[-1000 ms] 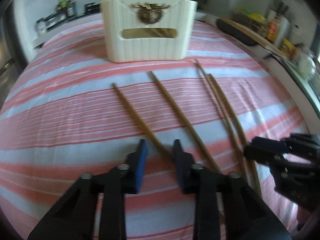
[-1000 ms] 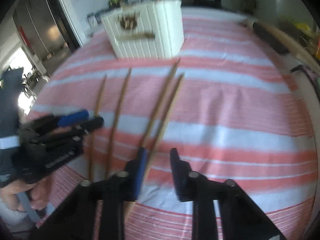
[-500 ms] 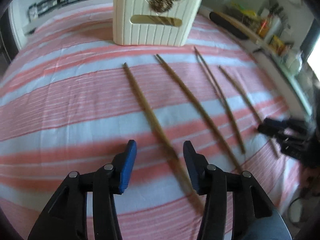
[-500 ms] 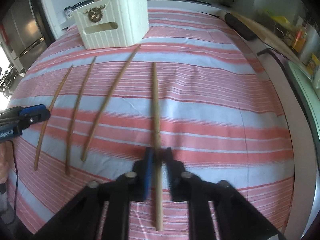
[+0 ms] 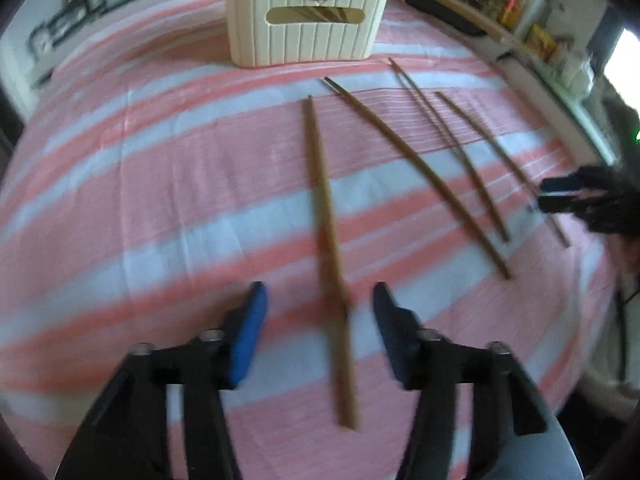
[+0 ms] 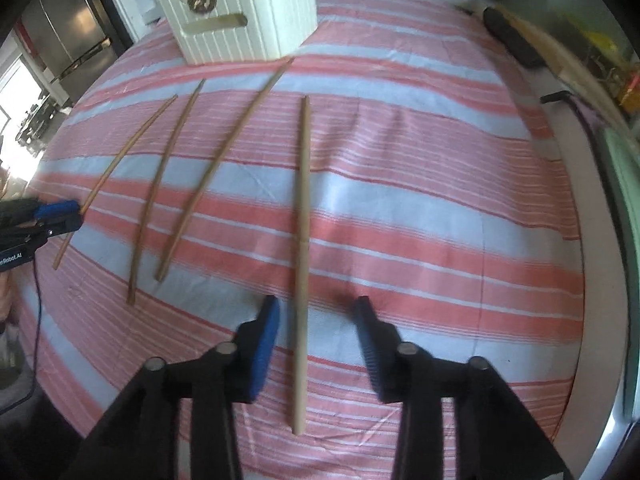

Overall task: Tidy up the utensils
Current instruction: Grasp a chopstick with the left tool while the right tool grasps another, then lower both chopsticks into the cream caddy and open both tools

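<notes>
Several long wooden chopsticks lie apart on the striped cloth in front of a cream holder (image 5: 308, 12), which also shows in the right wrist view (image 6: 244, 16). My left gripper (image 5: 318, 300) is open, its fingers on either side of the leftmost chopstick (image 5: 326, 240). My right gripper (image 6: 316, 312) is open, its fingers on either side of the rightmost chopstick (image 6: 302, 240). Each gripper shows in the other view: the right one (image 5: 560, 196), the left one (image 6: 52, 216). The holder has chopsticks inside.
The pink and white striped cloth (image 6: 420, 160) covers the table. A dark rolling pin and board (image 6: 516, 44) lie at the far right edge, with jars and packets behind. A fridge (image 6: 68, 28) stands at far left.
My right gripper was shut on the rightmost chopstick half a second ago; it has opened and the chopstick lies on the cloth. My left gripper has shifted so the leftmost chopstick lies between its fingers.
</notes>
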